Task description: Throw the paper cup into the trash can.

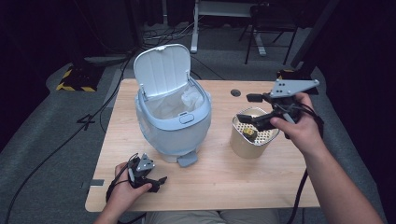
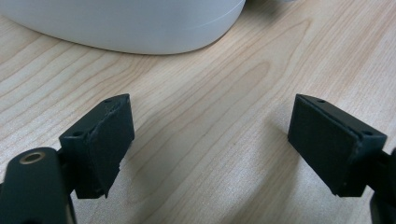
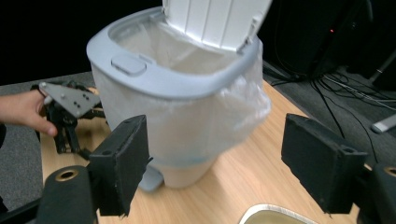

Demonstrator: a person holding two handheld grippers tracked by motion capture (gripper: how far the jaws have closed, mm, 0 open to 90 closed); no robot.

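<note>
Right hand-held gripper (image 1: 254, 120) is hovering over the tan canister (image 1: 252, 135), jaws wide apart and empty.
Its contents are sitting inside, beside the open-lidded bin (image 1: 172, 109), ready for dumping; left hand-held gripper (image 1: 156, 181) is resting spread and empty on the tabletop (image 1: 219, 182).

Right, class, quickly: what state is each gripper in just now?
Left gripper: open, holding nothing, low over the table.
Right gripper: open, holding nothing.

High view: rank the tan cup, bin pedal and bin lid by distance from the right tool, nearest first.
1. tan cup, directly under the right tool, on the table's right side.
2. bin pedal, at the bin's front base, mid-table.
3. bin lid, raised open at the bin's back, farthest.
</note>
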